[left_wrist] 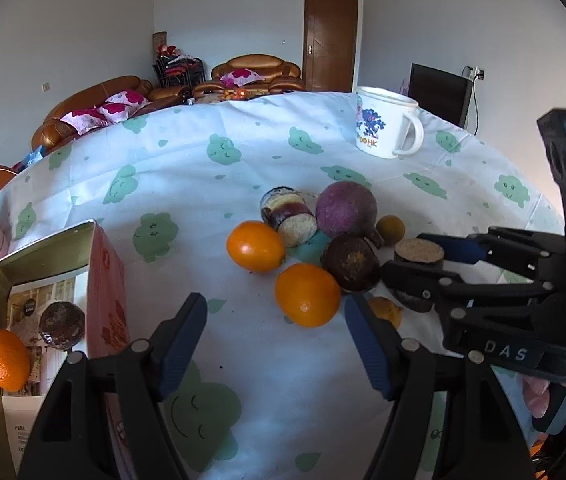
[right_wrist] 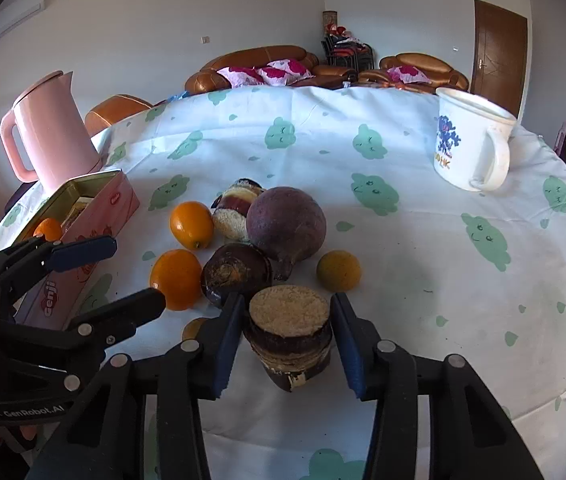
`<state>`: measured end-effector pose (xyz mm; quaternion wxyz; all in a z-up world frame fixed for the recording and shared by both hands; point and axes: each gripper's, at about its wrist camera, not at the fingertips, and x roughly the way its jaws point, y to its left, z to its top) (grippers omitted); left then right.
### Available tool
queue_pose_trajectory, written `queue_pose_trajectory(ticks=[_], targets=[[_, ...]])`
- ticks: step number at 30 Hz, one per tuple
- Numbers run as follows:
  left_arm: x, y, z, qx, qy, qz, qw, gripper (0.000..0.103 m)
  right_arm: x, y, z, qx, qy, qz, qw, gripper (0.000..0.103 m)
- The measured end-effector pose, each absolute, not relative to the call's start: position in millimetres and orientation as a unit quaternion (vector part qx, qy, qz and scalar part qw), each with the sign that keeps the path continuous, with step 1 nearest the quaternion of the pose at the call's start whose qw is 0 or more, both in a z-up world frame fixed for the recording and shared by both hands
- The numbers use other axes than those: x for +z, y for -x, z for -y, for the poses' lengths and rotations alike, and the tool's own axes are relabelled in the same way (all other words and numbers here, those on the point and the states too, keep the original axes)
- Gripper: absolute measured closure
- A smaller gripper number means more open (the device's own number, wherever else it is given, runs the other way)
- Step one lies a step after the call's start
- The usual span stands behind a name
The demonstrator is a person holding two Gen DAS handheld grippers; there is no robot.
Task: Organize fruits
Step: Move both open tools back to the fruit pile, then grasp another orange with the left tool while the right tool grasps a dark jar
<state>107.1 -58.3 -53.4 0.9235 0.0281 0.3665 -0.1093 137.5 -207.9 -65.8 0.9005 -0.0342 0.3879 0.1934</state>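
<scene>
Between your right gripper (right_wrist: 285,338) fingers stands the dark-skinned cut stump with a pale, crumbly top face (right_wrist: 290,330), upright on the white tablecloth printed with green clouds (right_wrist: 423,264). The blue pads flank it closely on both sides at a narrow spread; I cannot tell whether they already press on its skin or stand just off it. Your left gripper (left_wrist: 277,326) is set at a medium spread with nothing between the fingers; the nearer glossy orange citrus fruit (left_wrist: 307,294) lies just ahead of the tips, closer to the right-hand finger than the left.

Judgement: the step in hand is a paired pick, each gripper lining up on one piece from the pile. The next move calls for you to close firmly on the stump, and to shift the left gripper forward and a little to the right so the citrus sits centred before you close.

Beyond these lie a dark round fruit (right_wrist: 237,274), a second orange fruit (right_wrist: 191,224), a large purple globe (right_wrist: 286,226), a small yellow-green fruit (right_wrist: 339,271) and a striped cut piece (right_wrist: 235,208), bunched and touching. To the left, the open pink rectangular tin (left_wrist: 107,292) already holds an orange fruit and a dark one. Farthest stand a white printed mug (right_wrist: 469,146) and a pink jug (right_wrist: 53,128).
</scene>
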Motion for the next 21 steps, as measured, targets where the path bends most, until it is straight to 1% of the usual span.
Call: queue_pose_trajectory(ticks=[3, 5, 7, 10, 15, 16, 17, 21], targets=[[-55.5, -111.6, 61.2, -0.114, -0.030, -0.374, 0.920, 0.030, -65.5, -134.9, 205.3, 0.189, 0.044, -0.385, 0.902, 0.057], [-57.1, -114.9, 64.1, -0.123, -0.029, -0.381, 0.916, 0.034, -63.6, -132.4, 206.2, 0.184, 0.046, -0.379, 0.906, 0.057], [-59.2, -117.5, 67.3, -0.129, -0.031, -0.388, 0.912, 0.045, -60.9, -130.2, 209.6, 0.181, 0.041, -0.370, 0.910, 0.057], [-61.5, -121.5, 71.8, -0.136, -0.034, -0.396, 0.908, 0.052, -60.4, -131.7, 212.4, 0.180, 0.033, -0.372, 0.910, 0.057], [-66.5, -130.0, 71.4, -0.147, -0.021, -0.413, 0.898, 0.055, -60.5, -134.3, 210.0, 0.182, 0.035, -0.375, 0.908, 0.057], [-68.2, -132.3, 70.4, -0.150, -0.015, -0.418, 0.896, 0.060, -60.9, -134.7, 209.3, 0.183, 0.037, -0.376, 0.908, 0.057], [-69.2, -133.4, 69.5, -0.156, -0.009, -0.421, 0.893, 0.062, -61.2, -135.0, 208.3, 0.185, 0.038, -0.377, 0.907, 0.057], [-67.7, -130.9, 67.5, -0.159, -0.002, -0.416, 0.895, 0.063, -60.8, -134.2, 208.0, 0.187, 0.039, -0.375, 0.907, 0.057]])
